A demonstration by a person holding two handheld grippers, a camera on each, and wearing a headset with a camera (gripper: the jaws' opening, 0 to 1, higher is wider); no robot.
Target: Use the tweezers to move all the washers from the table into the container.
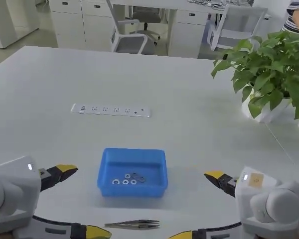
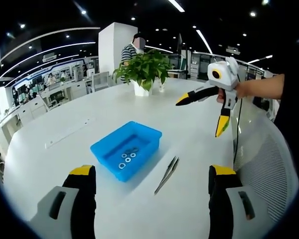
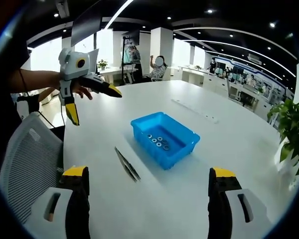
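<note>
A blue container point(image 1: 105, 169) sits on the white table with several washers point(image 1: 129, 179) lying inside it. The metal tweezers point(image 1: 133, 224) lie flat on the table just in front of it, near the front edge. My left gripper point(image 1: 82, 201) hovers at the lower left, open and empty. My right gripper point(image 1: 198, 205) hovers at the lower right, open and empty too. In the left gripper view my left gripper point(image 2: 152, 170) frames the tweezers point(image 2: 167, 174) and the container point(image 2: 102, 148), with the right gripper point(image 2: 202, 117) beyond. The right gripper view has my right gripper point(image 3: 149, 172) around the tweezers point(image 3: 128, 164) and the container point(image 3: 187, 144).
A white power strip point(image 1: 110, 110) lies behind the container. A potted plant point(image 1: 269, 74) stands at the table's right. Office chairs point(image 1: 132, 35) and desks stand beyond the far edge. A mesh chair back point(image 3: 27, 164) is close to the near edge.
</note>
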